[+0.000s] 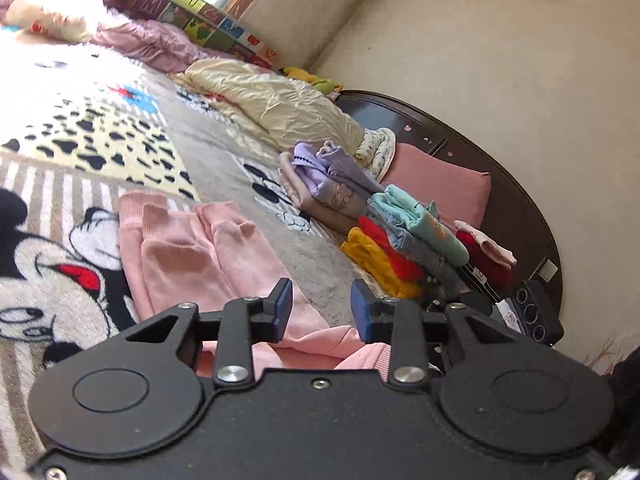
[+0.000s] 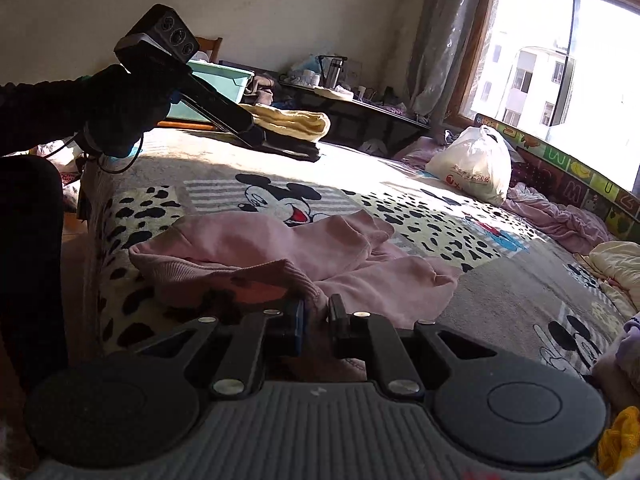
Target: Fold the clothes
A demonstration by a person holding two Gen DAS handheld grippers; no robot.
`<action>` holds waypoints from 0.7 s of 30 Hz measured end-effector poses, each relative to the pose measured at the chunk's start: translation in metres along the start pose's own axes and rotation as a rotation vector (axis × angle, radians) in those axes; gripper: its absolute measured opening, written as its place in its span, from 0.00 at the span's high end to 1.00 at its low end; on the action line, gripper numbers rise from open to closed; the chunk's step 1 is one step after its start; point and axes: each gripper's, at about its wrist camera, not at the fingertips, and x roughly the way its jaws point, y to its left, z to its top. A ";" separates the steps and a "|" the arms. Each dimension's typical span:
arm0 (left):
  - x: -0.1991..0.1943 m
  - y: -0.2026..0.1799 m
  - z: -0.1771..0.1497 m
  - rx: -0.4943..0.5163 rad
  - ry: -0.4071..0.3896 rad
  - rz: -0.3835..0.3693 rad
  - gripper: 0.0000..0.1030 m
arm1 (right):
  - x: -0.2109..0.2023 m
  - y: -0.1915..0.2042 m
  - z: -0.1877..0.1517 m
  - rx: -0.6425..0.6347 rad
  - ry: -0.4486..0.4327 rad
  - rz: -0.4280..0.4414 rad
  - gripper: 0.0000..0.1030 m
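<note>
Harsh daylight from the window (image 2: 568,60) overexposes the bedspread (image 2: 360,168); fisheye edges bend.

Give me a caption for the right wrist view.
Right claw pinching the pink garment's ribbed edge on the cartoon-print blanket.

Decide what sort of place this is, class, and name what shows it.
Most likely a bedroom at home: a bed covered with a cartoon-mouse blanket, a dark headboard, and stacks of folded clothes.
</note>
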 end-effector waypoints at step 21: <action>-0.064 -0.069 -0.073 0.553 -0.075 0.501 0.47 | 0.003 -0.009 -0.006 0.043 -0.029 0.020 0.87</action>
